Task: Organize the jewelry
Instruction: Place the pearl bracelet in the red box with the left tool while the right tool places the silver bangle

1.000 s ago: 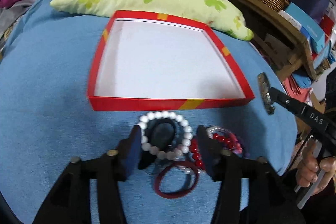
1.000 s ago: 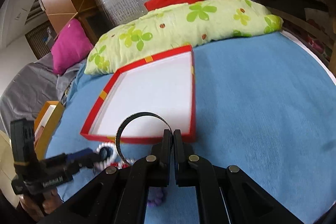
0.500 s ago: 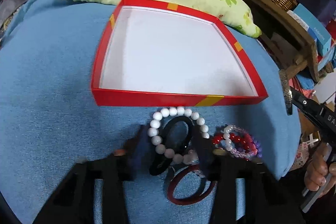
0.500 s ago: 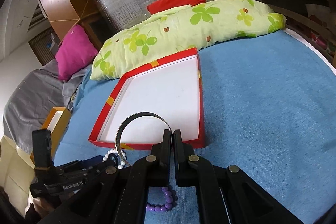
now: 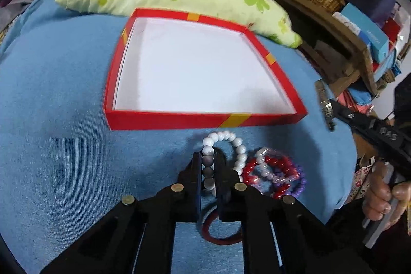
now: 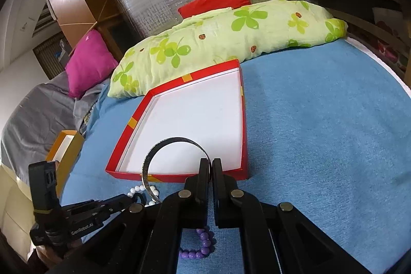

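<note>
- My left gripper (image 5: 208, 166) sits low in the centre of the left wrist view, jaws clenched on the white bead bracelet (image 5: 232, 145); several of its beads are pinched in a column between the jaws, and the rest of the loop curls out to the upper right.
- Just right of that loop lies a tangle of red and purple bead bracelets (image 5: 278, 175) on the blue bedspread (image 5: 56, 145), touching one another.
- A dark red bangle (image 5: 218, 233) lies flat under my left gripper, partly hidden by it, at the bottom centre.
- The red box (image 5: 179, 120) sits open above the jewelry in the middle of the frame, its white inside bare, its near wall just beyond the white beads.
- In the right wrist view, my right gripper (image 6: 211, 171) is low centre, jaws grasping the silver bangle (image 6: 154, 153) by its right end; the hoop stands upright and arcs to the left in front of the box's near wall.
- A purple bead bracelet (image 6: 200, 247) shows beneath my right gripper at the bottom of that view.
- The green clover pillow (image 6: 231, 35) lies behind the box, across the upper middle.
- A pink cushion (image 6: 90, 60) sits at the left edge, and an orange box (image 6: 64, 145) lower left, beside the bed.
</note>
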